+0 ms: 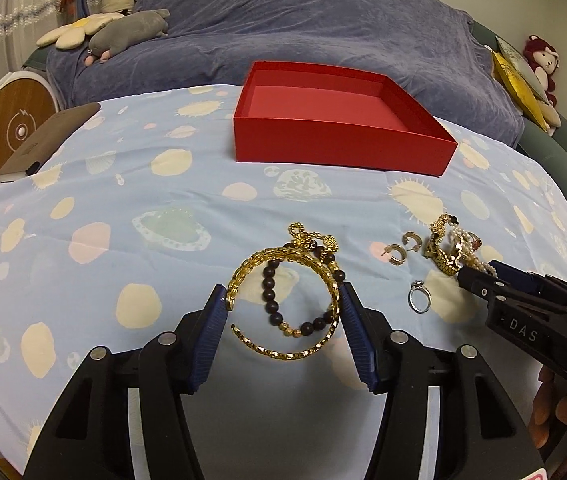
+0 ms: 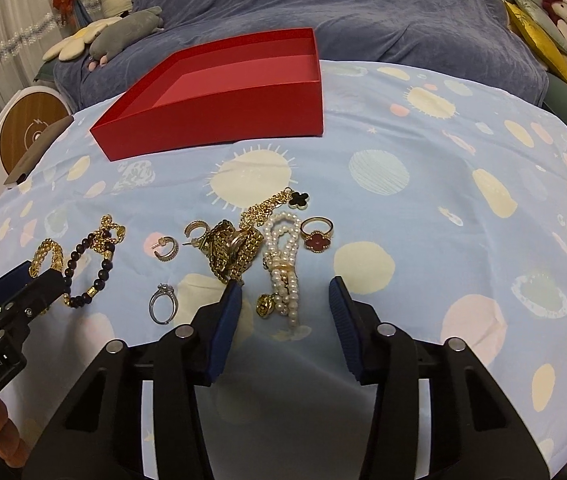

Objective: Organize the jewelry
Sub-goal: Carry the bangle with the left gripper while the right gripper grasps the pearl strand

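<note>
The left claw (image 1: 283, 300) is clamped across a gold bangle (image 1: 283, 304) near the worktop's (image 1: 83, 208) near edge; lift it straight up so the bead bracelet (image 1: 303, 300) lying inside does not snag. The right claw (image 2: 283, 300) stands apart over the pearls (image 2: 283, 264), gripping nothing. The red box (image 1: 339, 148), toward the far edge, looks empty.

Black gripper bodies — ribbed blue fingers (image 1: 213, 336), silver screws, "DAS" lettering.
</note>
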### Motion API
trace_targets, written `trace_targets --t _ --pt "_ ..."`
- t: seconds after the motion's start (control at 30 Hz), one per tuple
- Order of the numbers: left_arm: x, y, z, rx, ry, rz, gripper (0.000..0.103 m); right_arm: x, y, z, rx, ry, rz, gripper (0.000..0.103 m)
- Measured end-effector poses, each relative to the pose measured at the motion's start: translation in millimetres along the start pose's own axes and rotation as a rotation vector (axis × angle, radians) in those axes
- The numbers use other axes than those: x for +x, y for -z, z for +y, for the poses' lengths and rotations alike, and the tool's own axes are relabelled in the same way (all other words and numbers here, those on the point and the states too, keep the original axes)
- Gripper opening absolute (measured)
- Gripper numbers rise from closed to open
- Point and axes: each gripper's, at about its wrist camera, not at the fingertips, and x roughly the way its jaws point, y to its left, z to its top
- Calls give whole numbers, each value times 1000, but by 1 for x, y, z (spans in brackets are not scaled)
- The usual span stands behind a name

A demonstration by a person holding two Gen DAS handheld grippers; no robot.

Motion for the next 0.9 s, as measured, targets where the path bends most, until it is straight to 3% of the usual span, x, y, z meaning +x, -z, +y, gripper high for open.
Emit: trace_targets --t 0.17,0.37,0.67,0.9 --pt "1 1 7 -4 -11 7 54 1 -1 -1 -15 18 -13 15" --pt "1 -1 9 -15 -10 13 54 -8 -2 -1 -9 -9 -19 12" --pt "-14 -14 9 -18 0 -27 54 -61 -14 0 13 -112 -100 12" --pt "-25 -72 9 -22 39 -52 54 -76 -68 2 3 -163 -127 12"
